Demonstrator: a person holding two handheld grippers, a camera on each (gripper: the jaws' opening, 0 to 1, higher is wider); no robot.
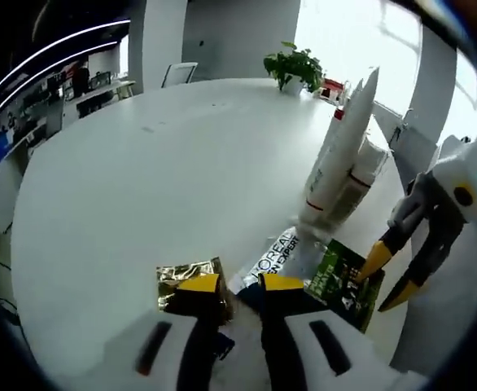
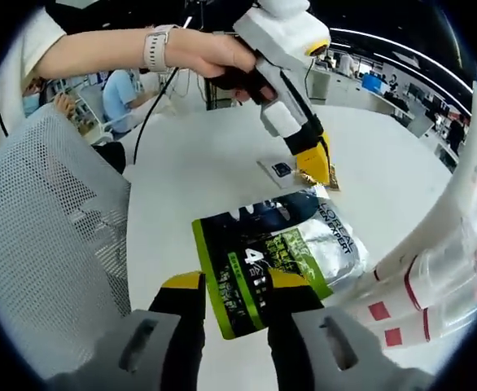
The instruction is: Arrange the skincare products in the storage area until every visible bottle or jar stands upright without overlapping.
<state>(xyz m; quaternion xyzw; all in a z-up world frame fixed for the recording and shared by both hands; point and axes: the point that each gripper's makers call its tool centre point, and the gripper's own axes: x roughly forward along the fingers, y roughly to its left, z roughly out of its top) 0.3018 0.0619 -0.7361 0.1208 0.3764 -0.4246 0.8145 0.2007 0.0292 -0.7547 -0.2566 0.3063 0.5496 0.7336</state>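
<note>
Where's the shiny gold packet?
The gold packet lies on the white table at the left gripper's tips, left of the silver pouch.

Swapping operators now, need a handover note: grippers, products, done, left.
Left gripper: jaws closed on the gold sachet, low on the white table.
Right gripper: open, jaws straddling the near edge of the green-black sachet, not clamped.
Silver L'Oreal sachet lies flat, partly under the green-black one.
Two white tubes stand upright, touching each other.
Done: tubes up.
Left: sachets overlapping, probably need separating.
</note>
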